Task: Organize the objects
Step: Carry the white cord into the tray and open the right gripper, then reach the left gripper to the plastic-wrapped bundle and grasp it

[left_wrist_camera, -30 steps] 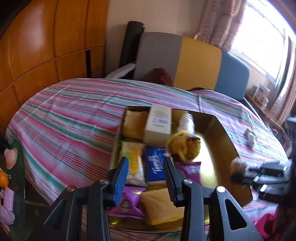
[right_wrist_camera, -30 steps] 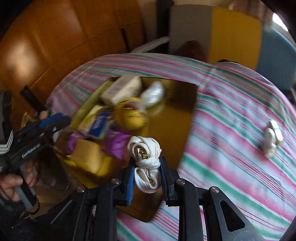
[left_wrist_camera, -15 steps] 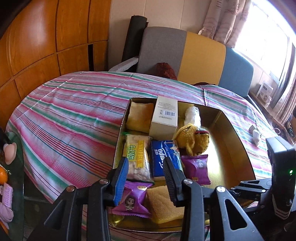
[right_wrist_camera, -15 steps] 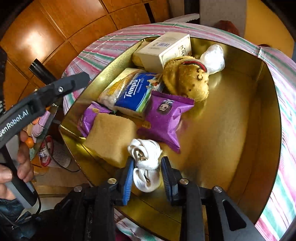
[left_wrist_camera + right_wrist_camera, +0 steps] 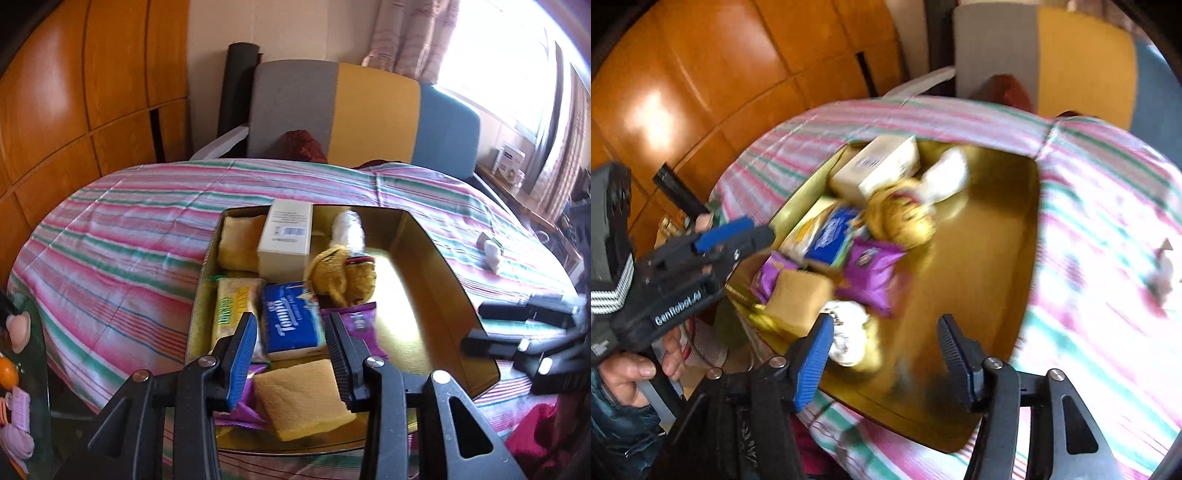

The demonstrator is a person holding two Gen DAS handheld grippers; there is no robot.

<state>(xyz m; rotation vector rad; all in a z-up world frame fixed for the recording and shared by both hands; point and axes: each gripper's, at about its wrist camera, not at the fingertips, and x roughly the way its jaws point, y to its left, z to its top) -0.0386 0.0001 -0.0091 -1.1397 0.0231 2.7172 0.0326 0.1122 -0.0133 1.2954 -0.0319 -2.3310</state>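
So the right gripper (image 5: 884, 352) has just let go: its jaws have been opening and now stand wide with nothing pinched. A second ago they were clamped on the white rope bundle (image 5: 849, 332); now that bundle lies in the gold tray (image 5: 982, 280) at the near edge, just beside the blue pad, next to the yellow sponge (image 5: 798, 299) and the purple snack bag (image 5: 873, 271). The right wrist view is pretty blurred.

The left gripper (image 5: 290, 354) hasn't changed, jaws narrow and holding nothing, hovering over the tray's near end above the blue tissue pack (image 5: 290, 325). One more small white item (image 5: 491, 251) sits out on the striped cloth (image 5: 129, 240), well apart from the tray, same as before.
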